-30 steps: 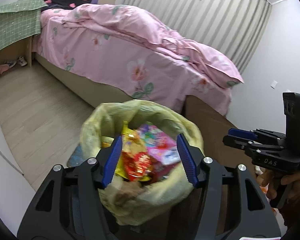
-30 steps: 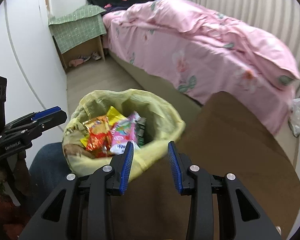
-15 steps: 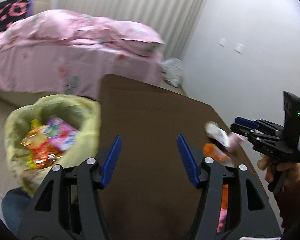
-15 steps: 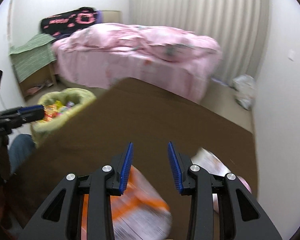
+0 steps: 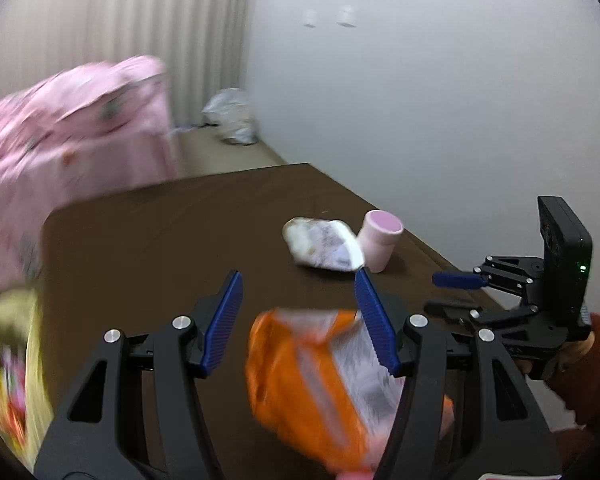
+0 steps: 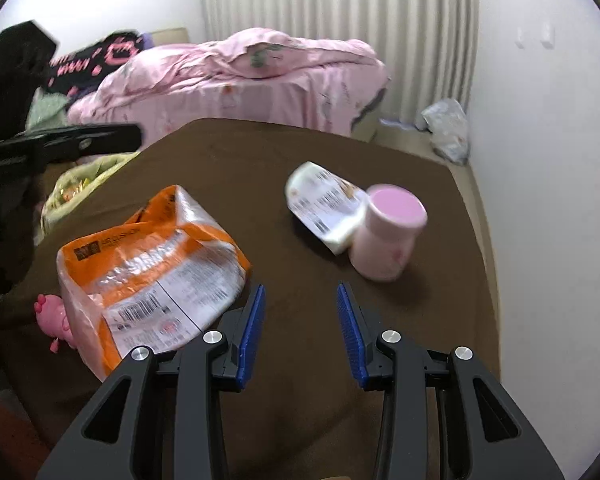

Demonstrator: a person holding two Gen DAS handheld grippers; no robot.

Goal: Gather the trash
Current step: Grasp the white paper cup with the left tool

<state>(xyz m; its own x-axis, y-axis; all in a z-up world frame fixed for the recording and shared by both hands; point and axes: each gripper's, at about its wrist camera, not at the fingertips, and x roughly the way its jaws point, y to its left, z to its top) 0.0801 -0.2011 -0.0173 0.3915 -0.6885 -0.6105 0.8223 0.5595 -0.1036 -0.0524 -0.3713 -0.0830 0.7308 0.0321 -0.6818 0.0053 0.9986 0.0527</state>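
An orange and white snack bag lies on the brown table; in the left wrist view the bag sits under my open left gripper. A white wrapper leans against a pink cup further back; both show in the left wrist view, wrapper and cup. My right gripper is open and empty, between the bag and the cup. The yellow trash bag with wrappers hangs off the table's left edge.
A pink toy lies left of the orange bag. A bed with a pink duvet stands beyond the table. A white plastic bag lies on the floor by the curtain. The wall runs along the table's right side.
Both grippers swung right, from the yellow trash bag over to the table top. The orange bag, wrapper and cup came into view. Both grippers stayed open.
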